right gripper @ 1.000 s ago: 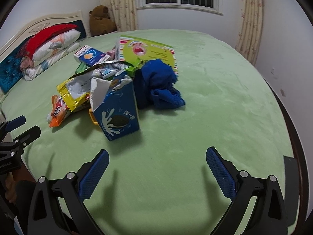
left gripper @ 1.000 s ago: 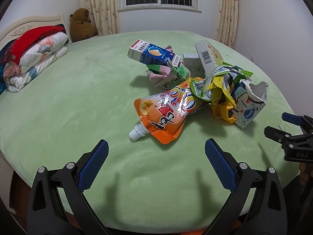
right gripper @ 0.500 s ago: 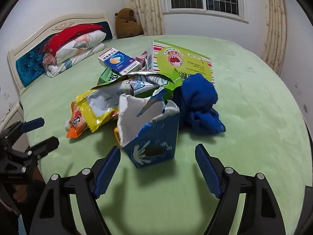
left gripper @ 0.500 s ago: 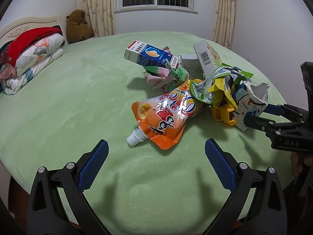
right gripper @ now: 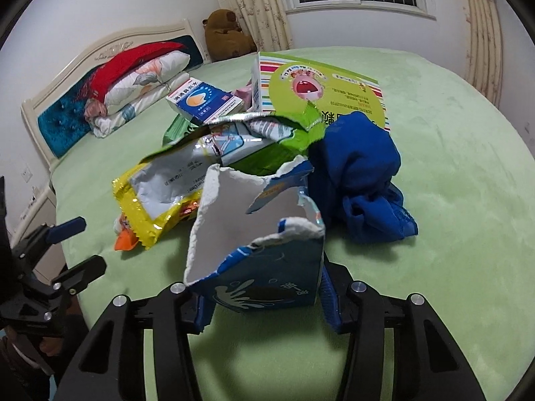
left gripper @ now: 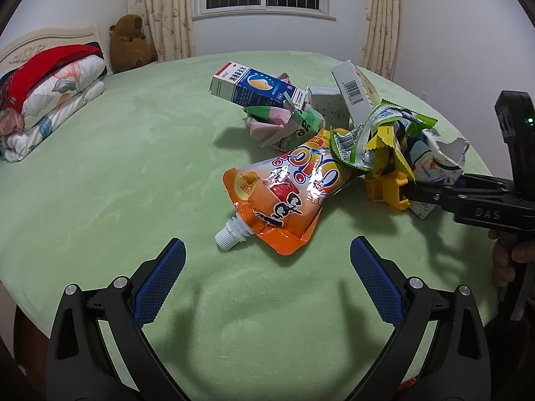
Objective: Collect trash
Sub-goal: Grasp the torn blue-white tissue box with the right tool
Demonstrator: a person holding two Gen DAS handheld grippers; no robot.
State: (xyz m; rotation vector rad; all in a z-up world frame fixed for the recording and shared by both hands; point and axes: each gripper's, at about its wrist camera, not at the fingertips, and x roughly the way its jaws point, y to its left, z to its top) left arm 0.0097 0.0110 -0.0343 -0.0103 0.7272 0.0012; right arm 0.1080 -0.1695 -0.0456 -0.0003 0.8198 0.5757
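A pile of trash lies on the green bed. A torn blue milk carton stands upright between the fingers of my right gripper, which is shut on its base; the carton also shows in the left wrist view. An orange spouted juice pouch lies in front of my left gripper, which is open and empty above the bed. A yellow wrapper, a blue medicine box, a crumpled green carton and a striped green box lie in the pile.
A blue cloth lies beside the carton. A yellow toy sits under the wrappers. Folded quilts and a brown plush bear are at the head of the bed. Curtains and a window stand behind.
My right gripper moved forward to the torn blue carton and closed on its base. My left gripper edged a little closer to the orange pouch, still open.
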